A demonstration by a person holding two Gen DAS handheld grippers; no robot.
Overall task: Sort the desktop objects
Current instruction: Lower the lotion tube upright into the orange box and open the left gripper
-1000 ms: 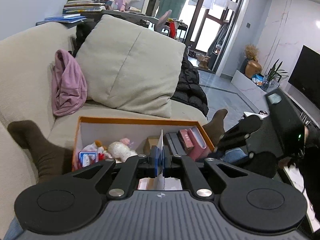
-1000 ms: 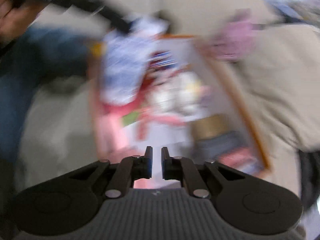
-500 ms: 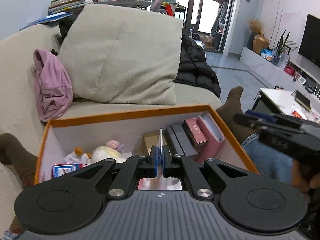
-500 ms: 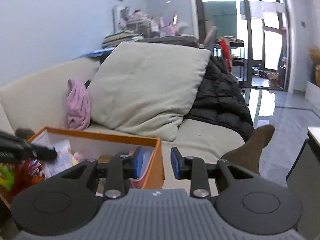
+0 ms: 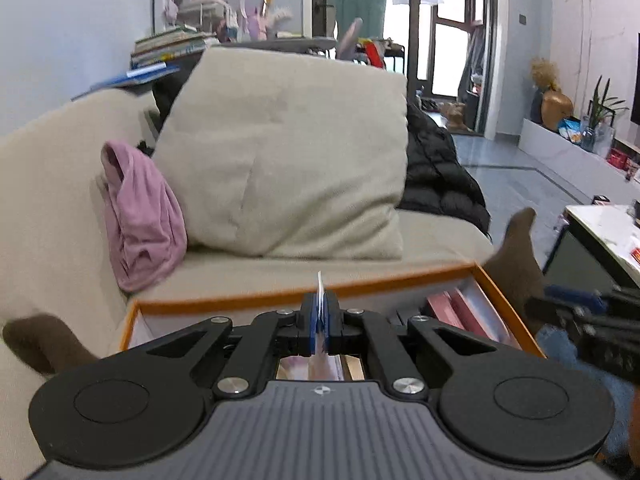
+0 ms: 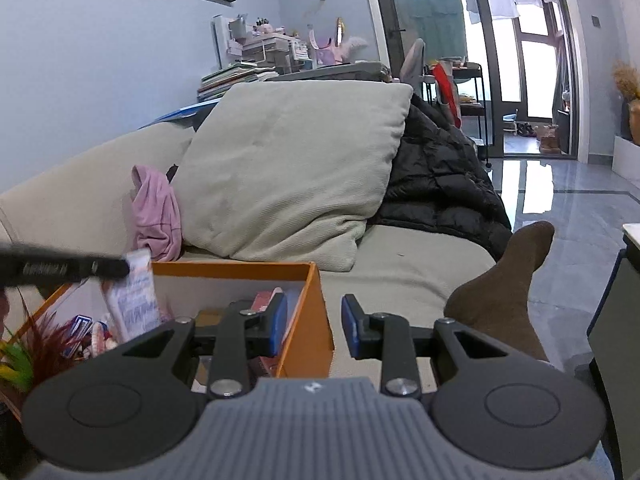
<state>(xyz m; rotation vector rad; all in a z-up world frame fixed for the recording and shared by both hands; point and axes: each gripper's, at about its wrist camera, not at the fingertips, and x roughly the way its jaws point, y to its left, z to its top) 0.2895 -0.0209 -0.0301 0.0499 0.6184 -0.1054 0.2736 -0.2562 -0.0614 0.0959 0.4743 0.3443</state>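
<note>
The orange box (image 6: 316, 312) sits on the beige sofa (image 5: 48, 208), between the person's two brown-socked feet (image 6: 504, 300). Inside it at the right end stand pink booklets (image 5: 460, 312); at the left end, in the right wrist view, there are small blue-and-white packets (image 6: 82, 326) and a red-and-green spiky toy (image 6: 24, 356) at the picture's edge. Behind the box a big cream cushion (image 5: 288, 156) leans on the sofa back, a pink garment (image 5: 140, 216) slumped beside it on one side and a black puffer jacket (image 5: 436, 176) on the other. Books are stacked on the ledge (image 5: 168, 50) behind.

Against a second ago, the left wrist view has dropped: the box's inside, open to view then with its plush toys, is now mostly hidden behind the gripper body, only the far rim and the right end showing. The right wrist view was a blur looking down into the box; now it is sharp and looks along the sofa.

Left gripper (image 5: 320, 322): jaws closed tight on a thin white card (image 5: 320, 288), held on edge, sticking up over the box's far rim; from the other camera the card (image 6: 134, 296) hangs over the box's left part. Right gripper (image 6: 314, 330): jaws have just been opening, now partly apart, straddling the box's right wall at its corner, pads not pressing on it.
</note>
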